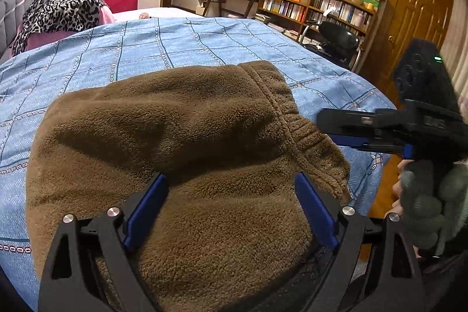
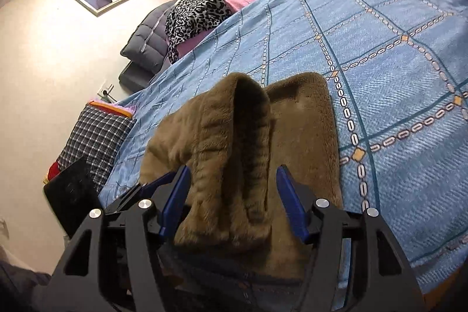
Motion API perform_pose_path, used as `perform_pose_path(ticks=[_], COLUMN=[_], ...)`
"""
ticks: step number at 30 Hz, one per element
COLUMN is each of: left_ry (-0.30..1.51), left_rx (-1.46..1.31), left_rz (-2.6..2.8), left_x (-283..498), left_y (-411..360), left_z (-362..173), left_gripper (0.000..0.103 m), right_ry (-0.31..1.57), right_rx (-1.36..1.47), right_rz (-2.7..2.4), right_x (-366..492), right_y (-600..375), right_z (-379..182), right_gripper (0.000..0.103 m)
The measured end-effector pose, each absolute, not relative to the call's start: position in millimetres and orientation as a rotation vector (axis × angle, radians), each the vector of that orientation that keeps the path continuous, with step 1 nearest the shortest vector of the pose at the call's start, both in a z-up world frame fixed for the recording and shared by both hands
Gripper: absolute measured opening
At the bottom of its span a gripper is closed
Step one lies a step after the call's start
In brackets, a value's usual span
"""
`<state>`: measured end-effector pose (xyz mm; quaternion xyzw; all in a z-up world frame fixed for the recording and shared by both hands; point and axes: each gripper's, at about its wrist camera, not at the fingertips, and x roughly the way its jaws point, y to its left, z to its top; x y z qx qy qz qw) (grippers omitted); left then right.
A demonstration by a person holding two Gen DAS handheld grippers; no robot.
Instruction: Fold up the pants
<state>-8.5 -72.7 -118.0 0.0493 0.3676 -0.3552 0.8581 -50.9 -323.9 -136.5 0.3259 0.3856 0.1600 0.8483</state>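
left wrist view: left gripper fingers apart over the brown fleece pants, folded on the blue bedspread, near edge; right gripper at the waistband, right.
right wrist view: right gripper fingers apart w/ a fabric ridge between, unpinched; looks like a release after a fold.

No legible text; book spines perhaps lettered, too small.

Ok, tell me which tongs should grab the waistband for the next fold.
Right tongs, probably: they straddle the pants' ribbed waistband edge, open. Left tongs sit over mid-fabric.
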Motion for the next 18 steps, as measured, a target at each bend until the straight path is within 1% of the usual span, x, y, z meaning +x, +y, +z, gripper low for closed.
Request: perform_pose_path(ticks=[3, 5, 10, 16, 18], left_ry=[0.772, 0.772, 0.766, 0.754, 0.755], left_rx=[0.099, 0.101, 0.106, 0.113, 0.113], left_rz=[-0.751, -0.75, -0.753, -0.758, -0.757], left_x=[-10.1, -10.1, -12.8, -13.2, -12.8], left_y=[-71.7, -71.6, -70.9, -70.5, -70.6], left_z=[-116.6, -117.2, -118.9, -120.3, -120.4], left_gripper=[0.087, 0.087, 0.088, 0.088, 0.088], right_ry=[0.843, 0.857, 0.877, 0.906, 0.912], right_rx=[0.735, 0.771, 0.8, 0.772, 0.768], right_rz=[0.353, 0.366, 0.409, 0.449, 0.439], right_x=[-35.5, -28.5, -24.8, -22.9, -18.6], right_y=[-325.1, -325.2, -319.0, -306.4, -302.7], right_z=[-149.0, -156.1, -158.2, -157.3, -159.1], right_gripper=[0.064, 0.067, 0.068, 0.068, 0.064])
